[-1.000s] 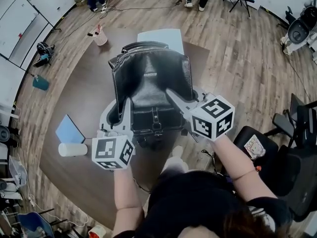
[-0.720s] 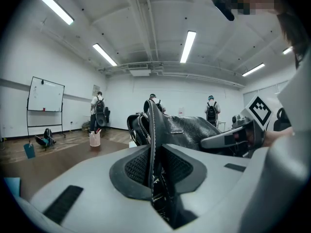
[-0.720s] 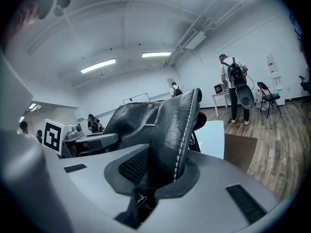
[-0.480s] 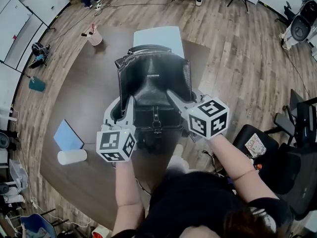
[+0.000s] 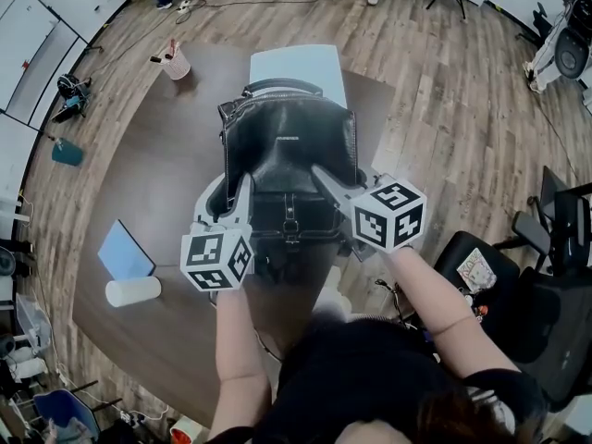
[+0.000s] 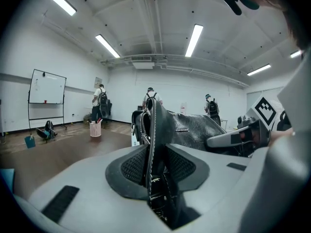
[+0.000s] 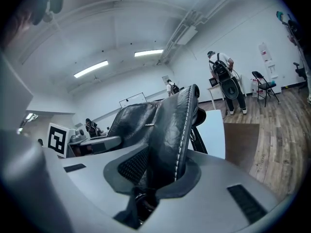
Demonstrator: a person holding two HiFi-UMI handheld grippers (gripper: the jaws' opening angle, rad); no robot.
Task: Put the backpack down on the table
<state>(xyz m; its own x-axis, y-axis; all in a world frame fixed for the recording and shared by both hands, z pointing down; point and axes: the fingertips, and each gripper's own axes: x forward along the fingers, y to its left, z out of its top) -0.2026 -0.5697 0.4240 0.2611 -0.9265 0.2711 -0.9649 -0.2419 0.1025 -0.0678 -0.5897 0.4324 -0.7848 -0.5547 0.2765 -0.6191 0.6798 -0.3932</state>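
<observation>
Backpack (image 5: pixel 289 151) lowered toward table (image 5: pixel 139 183); black leather, upright (white stitching).

From overhead, the head view looks steeply down on the backpack (image 5: pixel 289 146) and table (image 5: pixel 139 202). Both gripper views look almost level from the backpack's opposite sides, pressed close. Each also catches the other: right gripper (image 6: pixel 216 140), left gripper (image 7: pixel 109 142).

Backpack (image 5: pixel 289 151): black leather, slight gloss, creased, pale stitching. Table (image 5: pixel 148 192): dark brown, smooth, matt. Floor (image 5: pixel 444 91): wood-grain planks, low sheen.
</observation>
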